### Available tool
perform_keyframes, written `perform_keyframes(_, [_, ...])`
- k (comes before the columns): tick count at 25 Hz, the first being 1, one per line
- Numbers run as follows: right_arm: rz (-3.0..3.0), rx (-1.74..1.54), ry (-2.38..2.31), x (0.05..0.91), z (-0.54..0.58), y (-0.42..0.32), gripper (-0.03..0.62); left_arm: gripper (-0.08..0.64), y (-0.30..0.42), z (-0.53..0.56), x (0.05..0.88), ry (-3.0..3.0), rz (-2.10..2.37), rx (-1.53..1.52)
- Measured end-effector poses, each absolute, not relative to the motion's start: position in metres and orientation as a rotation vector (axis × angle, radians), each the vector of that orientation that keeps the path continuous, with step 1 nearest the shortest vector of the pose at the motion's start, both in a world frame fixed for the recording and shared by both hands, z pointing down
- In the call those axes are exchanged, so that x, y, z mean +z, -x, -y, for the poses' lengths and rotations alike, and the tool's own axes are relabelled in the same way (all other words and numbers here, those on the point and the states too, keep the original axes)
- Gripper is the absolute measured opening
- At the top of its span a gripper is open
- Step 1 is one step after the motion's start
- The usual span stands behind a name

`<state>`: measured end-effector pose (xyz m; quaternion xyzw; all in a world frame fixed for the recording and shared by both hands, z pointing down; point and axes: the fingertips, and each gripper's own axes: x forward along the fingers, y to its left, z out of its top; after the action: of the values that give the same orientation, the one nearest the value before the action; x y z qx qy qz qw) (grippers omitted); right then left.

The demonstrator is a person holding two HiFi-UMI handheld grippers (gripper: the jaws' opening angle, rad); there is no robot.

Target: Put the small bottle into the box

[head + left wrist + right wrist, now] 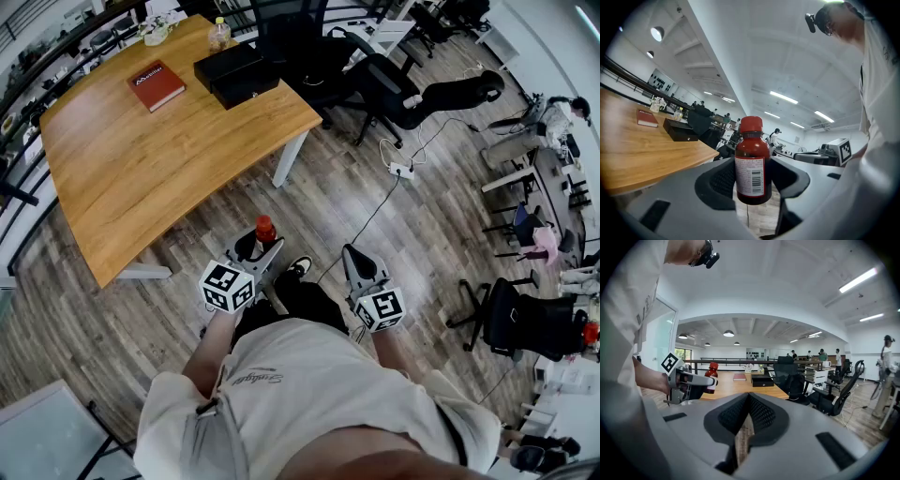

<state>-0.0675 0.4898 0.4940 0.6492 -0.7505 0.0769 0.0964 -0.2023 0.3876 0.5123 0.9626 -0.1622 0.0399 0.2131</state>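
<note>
**Bottle gripped, box waits across the table**

The left gripper, jaws spread wide, clamps the small bottle upright, red cap up, above the floor short of the table. The right gripper sits closed on nothing. The black box lies ahead by the table's far edge, nearer the left gripper.

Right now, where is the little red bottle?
The small bottle is clamped in the left gripper, left of centre in the head view, over the floor beside the wooden table.
</note>
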Motion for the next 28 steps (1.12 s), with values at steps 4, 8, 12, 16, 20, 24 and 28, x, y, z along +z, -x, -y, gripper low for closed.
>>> perform_keyframes(4, [2.197,0.115,-1.905,0.486,-0.468,0.039,-0.006,0.224,0.181,-0.362,0.506,-2.721,0.465,0.109])
perform_keyframes(8, [2.221,0.092,-1.905,0.48,-0.451,0.022,-0.006,0.224,0.166,-0.351,0.5,-2.727,0.492,0.111])
perform_keyframes(12, [2.276,0.127,-1.919,0.488,-0.424,0.012,-0.006,0.224,0.157,-0.327,0.502,-2.737,0.528,0.152])
perform_keyframes(16, [2.257,0.106,-1.866,0.501,-0.397,-0.005,-0.006,0.224,0.14,-0.297,0.498,-2.749,0.564,0.187])
perform_keyframes(20, [2.295,0.187,-1.836,0.516,-0.371,-0.028,-0.006,0.224,0.116,-0.268,0.484,-2.786,0.593,0.239])
perform_keyframes(24, [2.343,0.232,-1.872,0.513,-0.321,-0.065,-0.006,0.224,0.088,-0.224,0.46,-2.821,0.624,0.263])
perform_keyframes(28, [2.405,0.156,-1.853,0.495,-0.268,-0.097,-0.006,0.224,0.064,-0.183,0.447,-2.704,0.697,0.188])
